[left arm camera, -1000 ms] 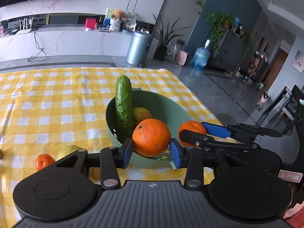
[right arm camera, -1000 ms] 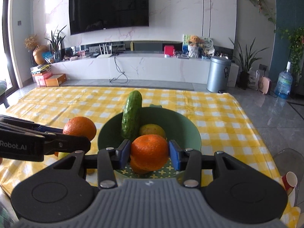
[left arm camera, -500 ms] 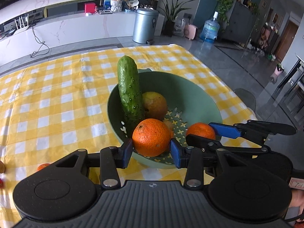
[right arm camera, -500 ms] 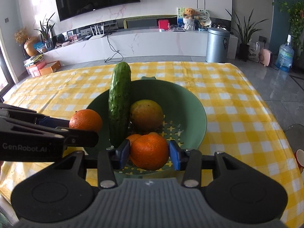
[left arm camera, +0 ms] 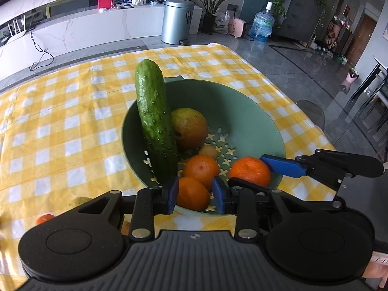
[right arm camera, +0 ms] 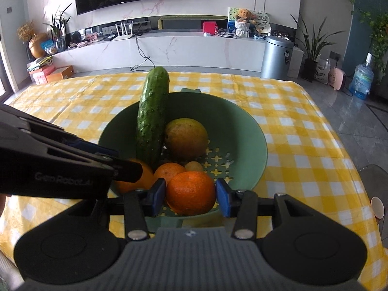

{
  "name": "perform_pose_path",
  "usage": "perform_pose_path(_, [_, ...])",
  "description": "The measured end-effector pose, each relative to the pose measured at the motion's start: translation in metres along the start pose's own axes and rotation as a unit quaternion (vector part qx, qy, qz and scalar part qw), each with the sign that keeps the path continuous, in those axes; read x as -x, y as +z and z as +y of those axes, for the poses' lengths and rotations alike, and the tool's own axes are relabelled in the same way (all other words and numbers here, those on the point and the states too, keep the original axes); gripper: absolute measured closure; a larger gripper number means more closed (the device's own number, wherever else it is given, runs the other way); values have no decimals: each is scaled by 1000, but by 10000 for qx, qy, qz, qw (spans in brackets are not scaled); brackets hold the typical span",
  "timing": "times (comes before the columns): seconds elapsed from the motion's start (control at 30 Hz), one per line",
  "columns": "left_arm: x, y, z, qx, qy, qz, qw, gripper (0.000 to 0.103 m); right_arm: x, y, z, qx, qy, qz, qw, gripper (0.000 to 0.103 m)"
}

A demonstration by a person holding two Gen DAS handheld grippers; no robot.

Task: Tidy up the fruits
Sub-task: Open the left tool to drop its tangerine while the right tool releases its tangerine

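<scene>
Bumpy cucumber (left arm camera: 155,123), matt plastic bowl (left arm camera: 245,111), checked cloth (left arm camera: 60,111).

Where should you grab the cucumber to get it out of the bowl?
Probably the top half of the cucumber, coming from above or the far side. It stands nearly upright against the bowl rim, its top end sticking clear. Its lower end is crowded by the yellow-green fruit and oranges, so pinch across its narrow width up high.
</scene>
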State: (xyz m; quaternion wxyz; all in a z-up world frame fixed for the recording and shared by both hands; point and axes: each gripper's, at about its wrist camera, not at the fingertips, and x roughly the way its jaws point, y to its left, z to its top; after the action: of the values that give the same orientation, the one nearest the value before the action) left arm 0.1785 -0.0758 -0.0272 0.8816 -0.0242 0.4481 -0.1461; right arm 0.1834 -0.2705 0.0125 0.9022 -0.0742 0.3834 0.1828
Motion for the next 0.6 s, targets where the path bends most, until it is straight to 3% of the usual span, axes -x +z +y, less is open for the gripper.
perform_pose_path(0.3, [3, 0, -2, -36, 69, -32, 10000, 64, -3, 1, -1, -25, 59, 22, 10000, 60])
perform_pose_path(0.4, [7, -1, -2, -26, 84, -95, 9999, 59, -2, 0, -1, -35, 57, 8, 10000, 58])
perform_pose_path(0.5, [12, -1, -3, 0, 81, -175, 9998, 57, 1, 0, -2, -74, 79, -87, 9999, 41])
perform_pose_path(0.6, [19, 0, -3, 44, 103, -278, 9996, 57, 2, -1, -2, -79, 69, -115, 9999, 40])
